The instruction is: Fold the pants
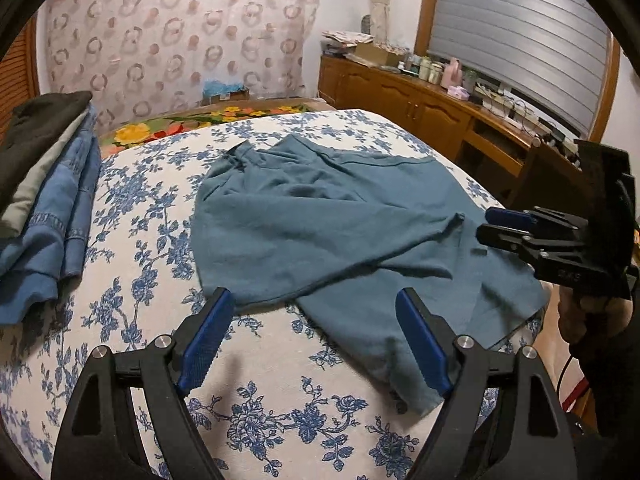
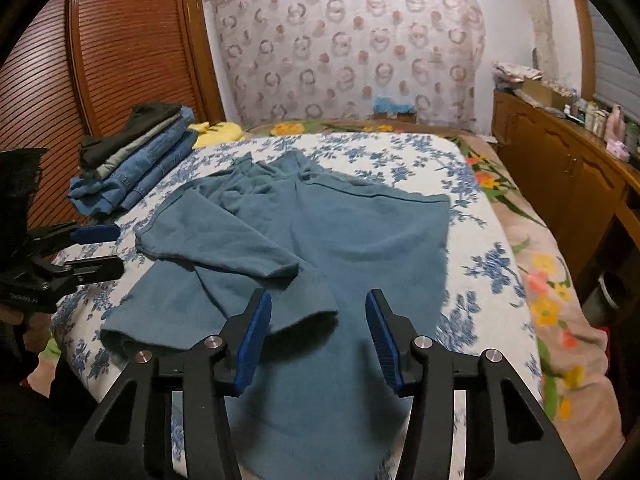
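Teal-blue pants [image 1: 328, 224] lie loosely spread on the floral bedspread [image 1: 132, 216], one leg crossed over the other. They also show in the right wrist view [image 2: 320, 232]. My left gripper [image 1: 316, 300] is open and empty, hovering just above the near hem of the upper leg. My right gripper [image 2: 318, 300] is open and empty above the lower legs. It also shows at the right edge of the left wrist view [image 1: 490, 224], over the pants' right side. The left gripper shows at the left edge of the right wrist view [image 2: 114, 250].
A stack of folded clothes [image 2: 136, 156], denim under grey and black, sits at the bed's far left, also in the left wrist view [image 1: 48, 200]. A wooden cabinet [image 2: 560, 176] with bottles runs along the right. A slatted wooden door [image 2: 100, 60] stands at the left.
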### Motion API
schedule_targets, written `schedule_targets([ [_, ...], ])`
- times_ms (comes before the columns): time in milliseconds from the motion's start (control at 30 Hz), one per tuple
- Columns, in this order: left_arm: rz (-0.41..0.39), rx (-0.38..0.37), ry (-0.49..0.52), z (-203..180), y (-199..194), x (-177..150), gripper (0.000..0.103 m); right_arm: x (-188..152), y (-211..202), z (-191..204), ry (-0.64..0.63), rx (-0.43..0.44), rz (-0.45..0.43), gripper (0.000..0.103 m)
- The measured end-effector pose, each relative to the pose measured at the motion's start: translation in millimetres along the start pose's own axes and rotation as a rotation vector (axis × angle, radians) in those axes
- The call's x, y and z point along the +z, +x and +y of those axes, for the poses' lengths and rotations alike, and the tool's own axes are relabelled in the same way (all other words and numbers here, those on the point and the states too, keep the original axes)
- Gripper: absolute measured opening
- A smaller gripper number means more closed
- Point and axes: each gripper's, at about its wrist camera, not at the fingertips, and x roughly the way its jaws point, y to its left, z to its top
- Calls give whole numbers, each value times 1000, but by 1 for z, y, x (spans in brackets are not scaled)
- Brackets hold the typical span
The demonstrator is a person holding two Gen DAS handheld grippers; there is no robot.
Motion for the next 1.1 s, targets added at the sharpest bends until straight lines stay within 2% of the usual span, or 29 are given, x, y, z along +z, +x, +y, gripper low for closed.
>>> schedule_targets([
  [167,5,-3,-20,4,2,-5,84,7,17,-2,-16,10,49,48],
  [267,11,-3,-18,2,3,-7,84,11,24,-4,-9,18,79,30],
  [300,12,-2,-17,2,3,-8,84,12,23,-4,-4,24,81,19],
  [333,12,-2,-16,2,3,-9,84,12,18,-2,-2,25,69,13],
  [433,10,-3,-15,0,2,-10,84,12,0,2,4,44,19,9],
  [733,-16,-12,2,-6,-6,-10,84,-6,-69,17,-8,41,-145,7],
  [1100,-23,-30,30,-20,-7,-9,84,-39,-101,14,13,0,-134,8],
])
